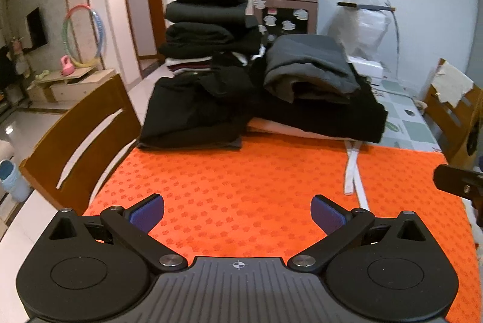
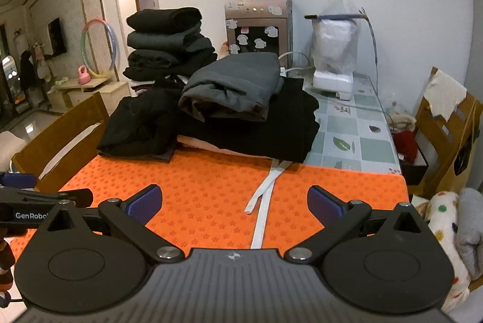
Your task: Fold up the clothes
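Clothes are heaped at the far end of an orange patterned mat (image 1: 241, 172) (image 2: 205, 187). A grey garment (image 1: 311, 66) (image 2: 235, 84) lies loosely bundled on top of black clothes (image 1: 326, 115) (image 2: 256, 127). A rumpled black garment (image 1: 193, 112) (image 2: 139, 124) lies to its left. Behind stands a tall stack of folded dark clothes (image 1: 208, 18) (image 2: 166, 42). A white strap (image 1: 351, 166) (image 2: 262, 202) trails from the heap onto the mat. My left gripper (image 1: 237, 213) and my right gripper (image 2: 234, 204) hover open over the near mat, with nothing between their fingers.
A wooden chair (image 1: 78, 139) (image 2: 57, 145) stands at the table's left edge, another chair (image 1: 455, 109) (image 2: 446, 124) at the right. A water dispenser (image 1: 285, 6) (image 2: 258, 24), a bagged appliance (image 2: 335, 48) and tiled tabletop (image 2: 353, 136) lie beyond. A spotted blanket (image 2: 446, 220) sits lower right.
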`<state>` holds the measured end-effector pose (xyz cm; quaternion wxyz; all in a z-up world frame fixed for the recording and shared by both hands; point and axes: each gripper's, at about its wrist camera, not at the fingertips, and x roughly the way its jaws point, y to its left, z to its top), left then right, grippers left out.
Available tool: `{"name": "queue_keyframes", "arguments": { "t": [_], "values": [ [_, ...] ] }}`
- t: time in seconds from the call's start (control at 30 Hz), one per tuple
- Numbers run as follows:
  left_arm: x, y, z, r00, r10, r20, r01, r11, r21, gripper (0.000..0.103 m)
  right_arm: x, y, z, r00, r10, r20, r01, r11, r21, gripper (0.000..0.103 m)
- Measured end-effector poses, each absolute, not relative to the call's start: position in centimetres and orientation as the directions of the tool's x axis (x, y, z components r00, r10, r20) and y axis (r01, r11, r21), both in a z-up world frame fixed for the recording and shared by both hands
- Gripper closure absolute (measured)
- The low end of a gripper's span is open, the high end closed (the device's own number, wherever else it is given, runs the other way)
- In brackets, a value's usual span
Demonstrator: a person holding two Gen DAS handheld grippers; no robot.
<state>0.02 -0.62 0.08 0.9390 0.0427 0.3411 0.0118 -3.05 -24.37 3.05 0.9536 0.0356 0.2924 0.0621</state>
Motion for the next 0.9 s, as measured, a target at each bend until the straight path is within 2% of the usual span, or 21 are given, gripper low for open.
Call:
{"name": "queue_keyframes", "arguments": {
  "t": [0.23, 0.37, 0.9],
  "values": [
    [0.1, -2.2, 0.3, 0.763, 0.041, -0.646, 0.034, 0.994, 0.102, 0.000, -3.0, -24.6, 2.6, 0.828, 0.122, -0.547, -0.073, 0.991, 0.111, 0.000],
    [0.2, -1.0, 0.3, 0.764, -0.011, -0.645, 0.067, 0.996, 0.061, 0.000, -2.5, -25.3, 2.5, 0.820, 0.121, -0.560, -0.060, 0.990, 0.127, 0.000],
    [0.1, -1.3, 0.0, 0.759, -0.002, -0.651, 0.064, 0.995, 0.072, 0.000, -2.9, -24.9, 2.8, 0.825, 0.110, -0.555, -0.058, 0.992, 0.110, 0.000]
  ]
}}
